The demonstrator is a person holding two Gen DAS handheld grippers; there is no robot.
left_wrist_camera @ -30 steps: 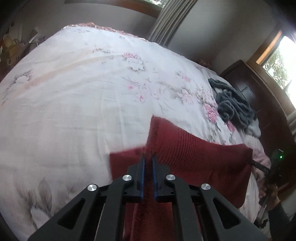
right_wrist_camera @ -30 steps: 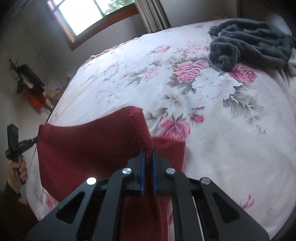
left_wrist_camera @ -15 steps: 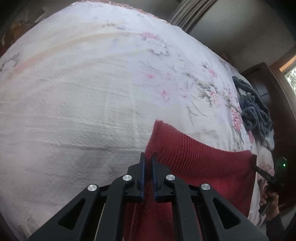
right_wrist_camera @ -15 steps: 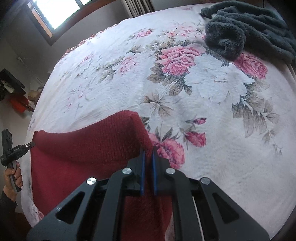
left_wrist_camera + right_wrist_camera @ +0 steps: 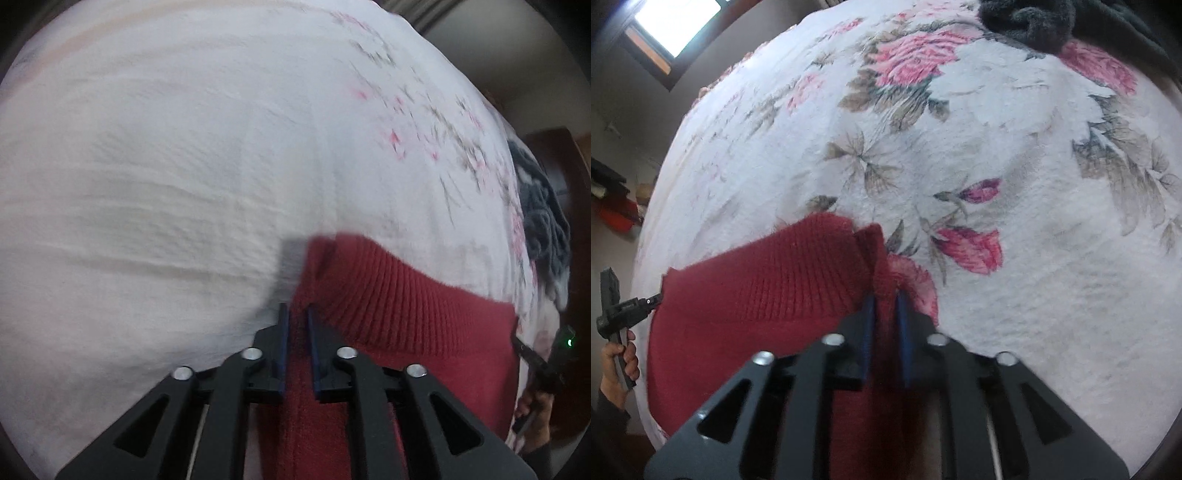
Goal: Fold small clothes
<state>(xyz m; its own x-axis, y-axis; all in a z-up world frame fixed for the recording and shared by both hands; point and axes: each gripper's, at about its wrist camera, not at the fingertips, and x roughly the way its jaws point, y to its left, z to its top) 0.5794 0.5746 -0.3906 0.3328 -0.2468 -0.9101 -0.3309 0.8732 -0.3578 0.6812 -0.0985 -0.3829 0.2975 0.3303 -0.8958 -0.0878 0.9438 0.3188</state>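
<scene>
Left wrist view is smeared by motion, so the bedspread (image 5: 184, 184) shows only as a pale blur with faint pink flowers, and a grey patch beside the knit edge is too blurred for me to name. My left hand-held gripper (image 5: 297, 325) is clamped on the red sweater (image 5: 399, 310); the fabric fills the narrow gap between the blue pads and runs down out of the bottom of the picture. The ribbed edge of the sweater stretches away to the right, where my right hand-held gripper (image 5: 517, 341) pinches its far corner, with my hand (image 5: 535, 410) half lost in the dark rim. A grey garment (image 5: 543, 221) lies on the bed near the right edge, partly cut off.

In the right wrist view my right hand-held gripper (image 5: 886, 302) is likewise closed on a fold of the red sweater (image 5: 768, 291), which hides the pads' inner faces. The sweater hangs taut just over the flowered bedspread (image 5: 1015, 147), reaching to my left hand-held gripper (image 5: 659, 297) and my other hand (image 5: 618, 363) at the left edge. The grey garment (image 5: 1034, 18) is cropped at the top.
</scene>
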